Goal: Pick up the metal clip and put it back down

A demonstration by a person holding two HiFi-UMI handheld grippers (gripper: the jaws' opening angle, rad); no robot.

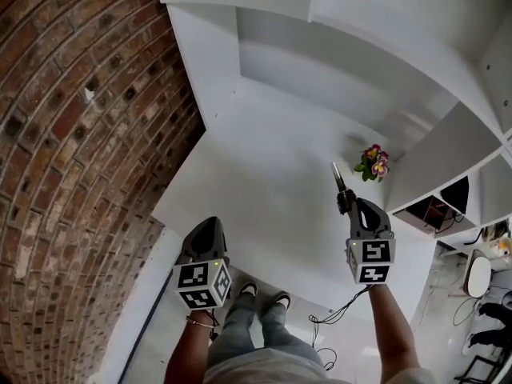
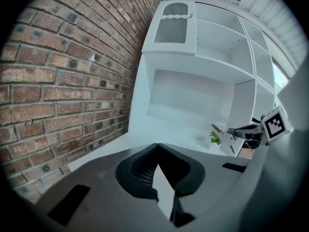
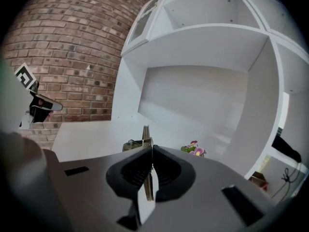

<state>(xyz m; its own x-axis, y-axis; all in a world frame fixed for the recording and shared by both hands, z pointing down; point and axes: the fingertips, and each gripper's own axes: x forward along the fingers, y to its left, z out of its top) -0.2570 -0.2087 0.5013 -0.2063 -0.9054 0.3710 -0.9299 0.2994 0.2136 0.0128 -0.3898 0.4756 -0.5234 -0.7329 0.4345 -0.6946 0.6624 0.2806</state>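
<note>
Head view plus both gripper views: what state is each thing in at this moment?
right gripper: shut on the metal clip.
metal clip: clamped upright in the jaws, held in the air above the desk.
left gripper: shut, nothing between its jaws.
flowers: standing on the desk, untouched.

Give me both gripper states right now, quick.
Left gripper: closed, nothing in it.
Right gripper: closed on the metal clip.
</note>
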